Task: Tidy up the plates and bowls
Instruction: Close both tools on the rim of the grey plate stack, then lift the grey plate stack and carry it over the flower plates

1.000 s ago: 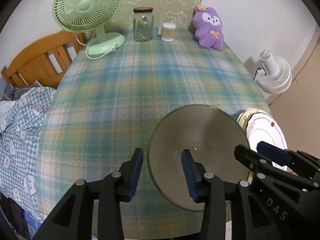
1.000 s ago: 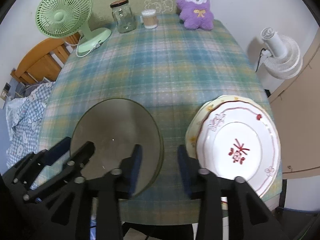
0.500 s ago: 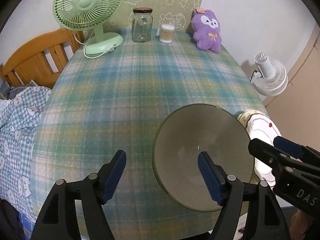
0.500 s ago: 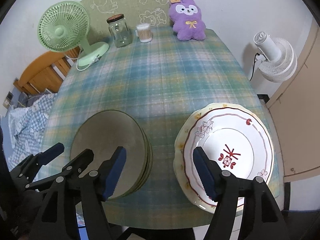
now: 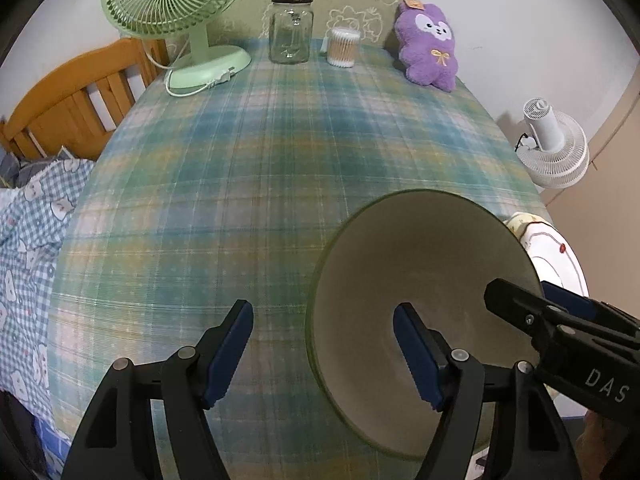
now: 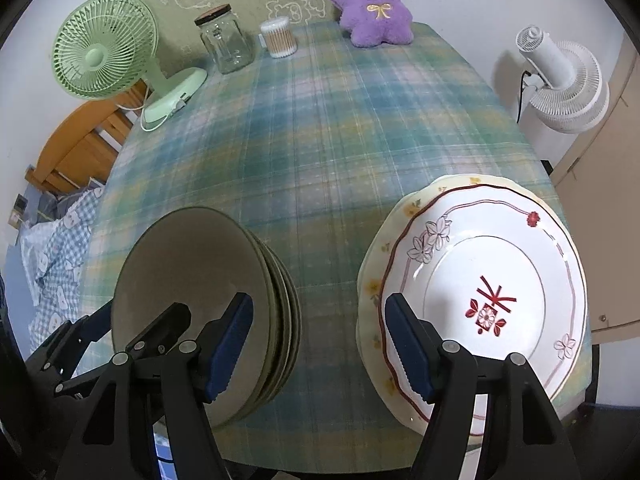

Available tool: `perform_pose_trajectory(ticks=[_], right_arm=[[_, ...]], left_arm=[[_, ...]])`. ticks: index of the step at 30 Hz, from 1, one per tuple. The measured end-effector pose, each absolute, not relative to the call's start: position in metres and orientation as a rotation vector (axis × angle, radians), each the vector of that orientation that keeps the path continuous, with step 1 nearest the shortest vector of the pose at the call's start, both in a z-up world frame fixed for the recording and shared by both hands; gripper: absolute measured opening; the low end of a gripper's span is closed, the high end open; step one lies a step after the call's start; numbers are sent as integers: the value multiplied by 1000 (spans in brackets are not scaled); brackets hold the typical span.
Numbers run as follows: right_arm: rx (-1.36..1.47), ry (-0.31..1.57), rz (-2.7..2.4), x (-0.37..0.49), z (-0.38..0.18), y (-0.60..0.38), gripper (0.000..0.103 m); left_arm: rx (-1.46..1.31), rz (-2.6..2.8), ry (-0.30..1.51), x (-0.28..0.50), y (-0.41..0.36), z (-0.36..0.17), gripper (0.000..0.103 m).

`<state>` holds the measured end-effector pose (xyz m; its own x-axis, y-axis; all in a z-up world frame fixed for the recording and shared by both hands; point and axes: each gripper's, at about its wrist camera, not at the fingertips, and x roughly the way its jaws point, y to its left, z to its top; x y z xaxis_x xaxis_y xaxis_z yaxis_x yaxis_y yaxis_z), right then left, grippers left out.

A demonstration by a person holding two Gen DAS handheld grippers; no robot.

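Risk notes. Left gripper [image 5: 322,354] and right gripper [image 6: 318,346] both spread wide after just opening, holding nothing. Stack of olive-green ceramic bowls [image 6: 200,304] and 2 nested floral white plates [image 6: 480,292] sit near the plaid-clothed table's [image 6: 320,140] front edge; a clumsy rim grab could tip either off.

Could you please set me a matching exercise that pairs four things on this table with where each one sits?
Things:
1. green fan
2. purple plush toy
3. stack of grey-green bowls
4. flowered plates

Places:
A. near right edge of the table
B. far left corner
C. near left, beside the plates
D. far right corner, against the wall

Pairs: 1-B, 2-D, 3-C, 4-A
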<state>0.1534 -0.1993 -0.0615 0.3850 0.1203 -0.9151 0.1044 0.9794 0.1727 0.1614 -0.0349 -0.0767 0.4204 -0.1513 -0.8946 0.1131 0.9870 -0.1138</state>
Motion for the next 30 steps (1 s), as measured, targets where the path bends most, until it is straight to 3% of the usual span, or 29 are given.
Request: perform_pose_trajectory(ticks=[5,9,15,19,21,30], right_arm=[[213,1190,27,165,-70,-194,71],[224,1211,25,172,-79,-191,71],[276,1245,33,177,-93,-187,60],[290,1248,45,178,-94,-179,48],[295,1252,48,179,-93,-176,42],[283,1260,16,178,-90,-172,40]], left_arm=[[-45,-137,1132,168,-34,-84,73],[-44,-134,1138,171,-34,-90,66],[-16,-173,1119,169,-43,-91,54],[-43,-186,1129,171,-43,-91,48],[-43,-204,1134,171,-44,-91,40],[6,-200,1156,171,-52,-87,37]])
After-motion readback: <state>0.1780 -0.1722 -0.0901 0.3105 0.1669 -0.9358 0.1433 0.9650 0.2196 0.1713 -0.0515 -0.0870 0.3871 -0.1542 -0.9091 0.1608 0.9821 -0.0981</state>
